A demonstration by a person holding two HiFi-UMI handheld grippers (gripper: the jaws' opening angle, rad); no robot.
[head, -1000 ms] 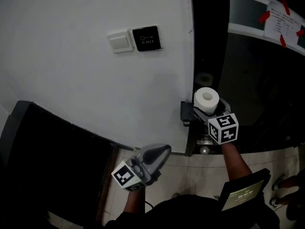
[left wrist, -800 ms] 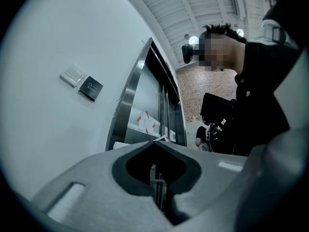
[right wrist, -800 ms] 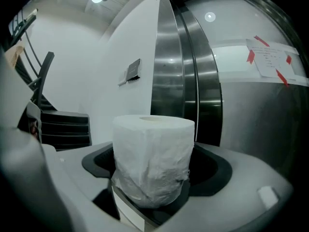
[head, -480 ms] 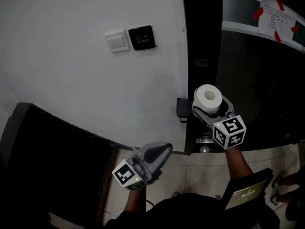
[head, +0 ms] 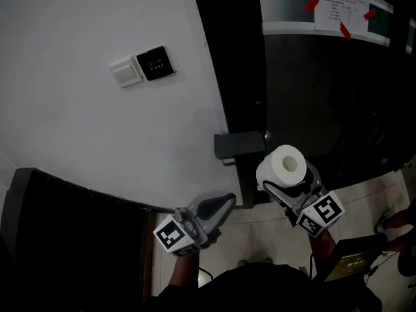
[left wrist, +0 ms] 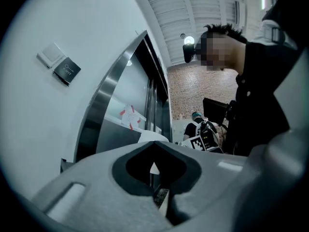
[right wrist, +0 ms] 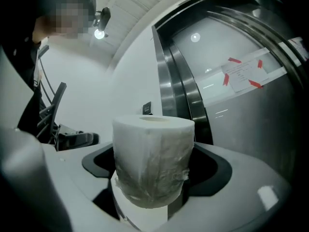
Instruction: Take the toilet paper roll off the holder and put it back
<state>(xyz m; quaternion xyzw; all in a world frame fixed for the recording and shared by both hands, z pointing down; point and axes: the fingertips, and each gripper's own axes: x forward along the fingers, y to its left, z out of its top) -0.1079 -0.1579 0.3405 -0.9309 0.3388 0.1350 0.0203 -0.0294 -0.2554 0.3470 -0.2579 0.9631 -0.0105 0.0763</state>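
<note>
Roll [head: 281, 164] clamped in right hand-held gripper [head: 287, 182], just below the holder [head: 238, 144] — clear of its edge. Left hand-held gripper [head: 223, 202], closed and empty, hangs lower-left.

Right hand-held gripper [right wrist: 155, 180] clamps the upright toilet paper roll [right wrist: 153, 153]

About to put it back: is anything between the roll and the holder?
Nothing visible does. The roll, clamped in the right gripper, hangs just below and right of the bare holder in the head view.
</note>
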